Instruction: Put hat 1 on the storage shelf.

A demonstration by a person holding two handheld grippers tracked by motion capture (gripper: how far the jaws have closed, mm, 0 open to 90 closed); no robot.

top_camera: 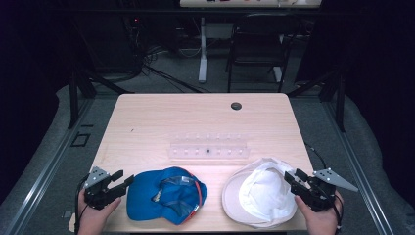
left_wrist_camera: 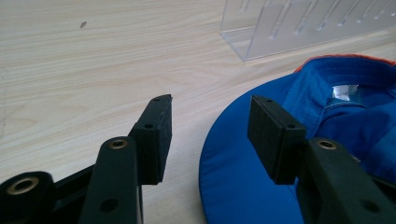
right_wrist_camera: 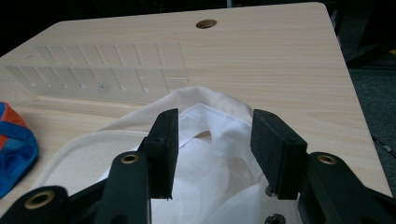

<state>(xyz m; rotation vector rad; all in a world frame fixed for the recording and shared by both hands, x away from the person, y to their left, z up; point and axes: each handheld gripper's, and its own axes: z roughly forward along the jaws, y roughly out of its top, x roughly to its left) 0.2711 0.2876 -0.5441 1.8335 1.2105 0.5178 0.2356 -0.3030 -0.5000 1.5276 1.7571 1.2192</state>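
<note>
The left hand (top_camera: 95, 215) holds the black two-jaw left gripper (top_camera: 122, 180) low, jaws parted; the right hand (top_camera: 318, 220) holds the black two-jaw right gripper (top_camera: 292, 177) likewise, jaws apart.

Matt cloth caps (top_camera: 166, 195) lie on smooth pale wood table (top_camera: 156, 117).

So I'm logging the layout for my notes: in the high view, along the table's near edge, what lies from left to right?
Left black two-jaw gripper → blue fabric cap with orange trim → white fabric cap → right black two-jaw gripper.
</note>
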